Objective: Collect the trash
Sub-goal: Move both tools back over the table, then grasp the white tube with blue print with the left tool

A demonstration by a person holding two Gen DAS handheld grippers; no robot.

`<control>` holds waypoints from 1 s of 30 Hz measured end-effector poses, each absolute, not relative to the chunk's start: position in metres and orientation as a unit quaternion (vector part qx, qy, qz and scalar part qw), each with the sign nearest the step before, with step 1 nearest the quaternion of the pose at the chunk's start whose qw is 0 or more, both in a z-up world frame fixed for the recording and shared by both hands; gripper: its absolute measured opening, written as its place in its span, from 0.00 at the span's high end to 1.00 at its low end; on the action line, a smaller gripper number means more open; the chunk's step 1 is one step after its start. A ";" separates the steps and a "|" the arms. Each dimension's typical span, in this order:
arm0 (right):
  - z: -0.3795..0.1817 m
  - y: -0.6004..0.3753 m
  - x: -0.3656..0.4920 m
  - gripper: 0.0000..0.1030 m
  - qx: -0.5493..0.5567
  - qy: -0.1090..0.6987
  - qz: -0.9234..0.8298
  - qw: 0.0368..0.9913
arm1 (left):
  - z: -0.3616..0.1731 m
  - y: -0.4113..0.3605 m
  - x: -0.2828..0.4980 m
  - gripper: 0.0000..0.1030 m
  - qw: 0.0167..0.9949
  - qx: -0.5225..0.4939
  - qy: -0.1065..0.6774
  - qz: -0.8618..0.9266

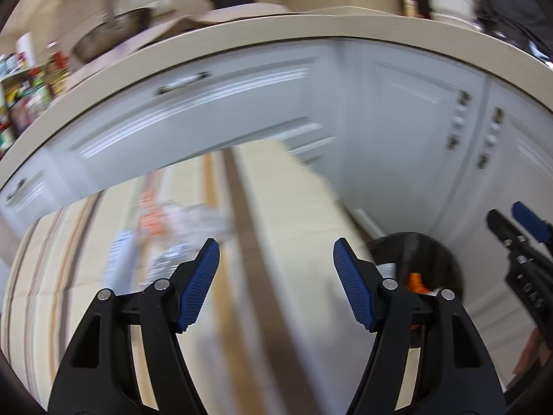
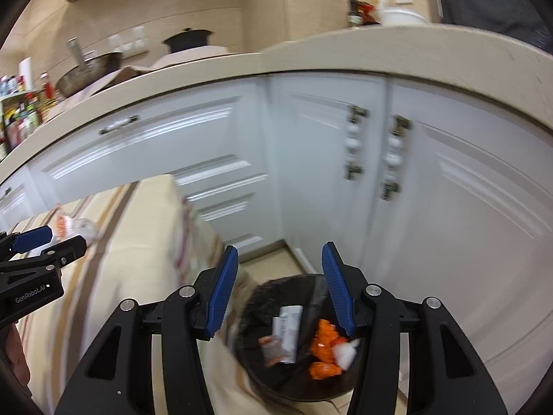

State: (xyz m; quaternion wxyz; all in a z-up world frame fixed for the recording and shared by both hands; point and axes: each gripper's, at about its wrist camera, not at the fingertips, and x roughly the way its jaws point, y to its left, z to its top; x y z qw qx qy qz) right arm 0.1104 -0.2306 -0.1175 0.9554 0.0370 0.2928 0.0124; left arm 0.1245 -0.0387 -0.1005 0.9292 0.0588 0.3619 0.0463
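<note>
Right wrist: trash bin (image 2: 293, 339) below empty right gripper (image 2: 280, 287).

My left gripper (image 1: 276, 285) points forward and down, its blue pads (image 1: 200, 285) spread wide with nothing between them. My right gripper (image 2: 280, 287) tilts down too, its jaws parted a little less and also empty. In the right wrist view the left one sits at the left edge, black with a blue pad. In the left wrist view the right one pokes in from the right edge.
</note>
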 end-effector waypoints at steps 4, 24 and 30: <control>-0.110 -0.195 0.112 0.50 0.024 0.290 0.045 0.956 | -0.097 0.013 0.111 0.35 0.926 0.039 0.364 0.095; -0.108 -0.074 0.107 0.49 -0.034 0.301 0.150 0.941 | -0.137 0.121 0.100 0.36 0.897 -0.008 0.406 0.171; -0.110 -0.073 0.107 0.49 -0.034 0.306 0.147 0.940 | -0.145 0.124 0.104 0.71 0.894 -0.023 0.422 0.151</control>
